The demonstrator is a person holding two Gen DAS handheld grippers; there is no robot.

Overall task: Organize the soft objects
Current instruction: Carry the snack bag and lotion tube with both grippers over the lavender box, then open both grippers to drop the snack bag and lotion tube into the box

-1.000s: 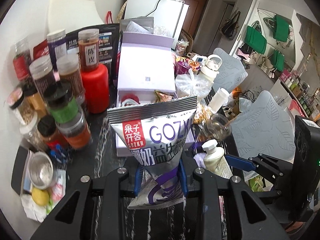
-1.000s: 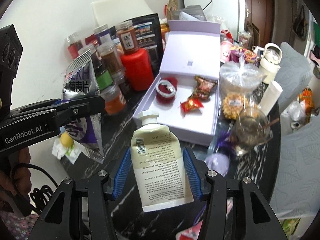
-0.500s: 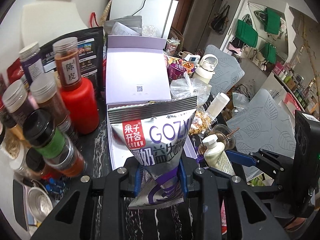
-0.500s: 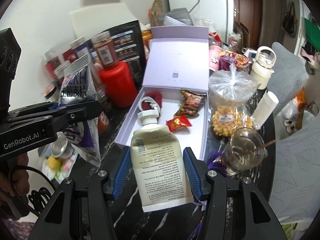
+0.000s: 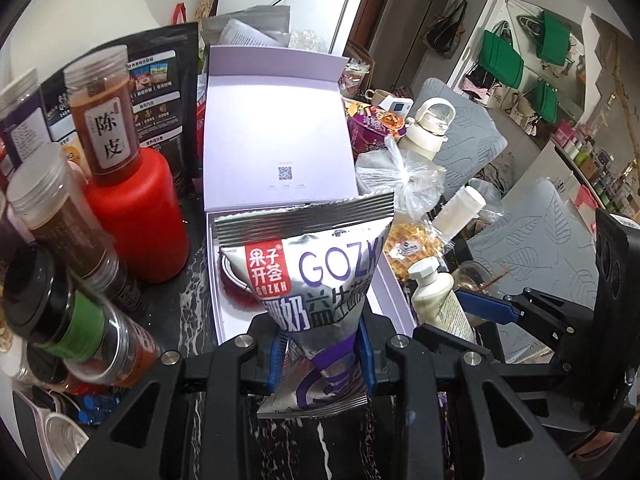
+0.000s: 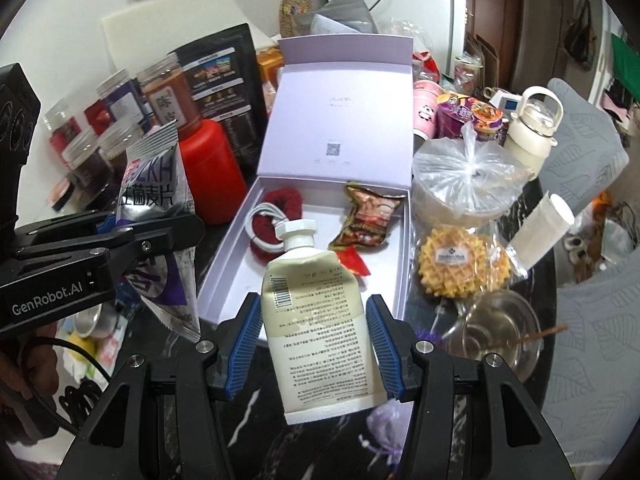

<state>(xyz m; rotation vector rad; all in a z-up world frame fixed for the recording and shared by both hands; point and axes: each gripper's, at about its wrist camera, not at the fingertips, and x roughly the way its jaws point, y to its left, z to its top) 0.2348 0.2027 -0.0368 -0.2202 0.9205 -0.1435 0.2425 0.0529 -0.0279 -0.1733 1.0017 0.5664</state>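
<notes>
My left gripper (image 5: 320, 354) is shut on a silver GOZKH snack bag (image 5: 308, 276) and holds it upright just before the near edge of the open lilac box (image 5: 280, 136). It also shows in the right wrist view (image 6: 156, 216). My right gripper (image 6: 314, 344) is shut on a cream squeeze tube (image 6: 316, 312) with a white cap, held over the box's near edge (image 6: 224, 280). In the box lie a red hair tie with a white cable (image 6: 272, 216), a brown snack packet (image 6: 370, 216) and a red candy (image 6: 352, 262).
Spice jars (image 5: 60, 216) and a red canister (image 5: 136, 216) crowd the left of the box. At its right are a bagged tub (image 6: 468, 184), wrapped waffles (image 6: 460, 264), a glass cup (image 6: 500, 328) and a white kettle (image 6: 534, 128). Grey chairs (image 5: 532, 248) stand at the right.
Both grippers have moved forward toward the box with their loads, and both stay shut. The box and its contents look closer.
</notes>
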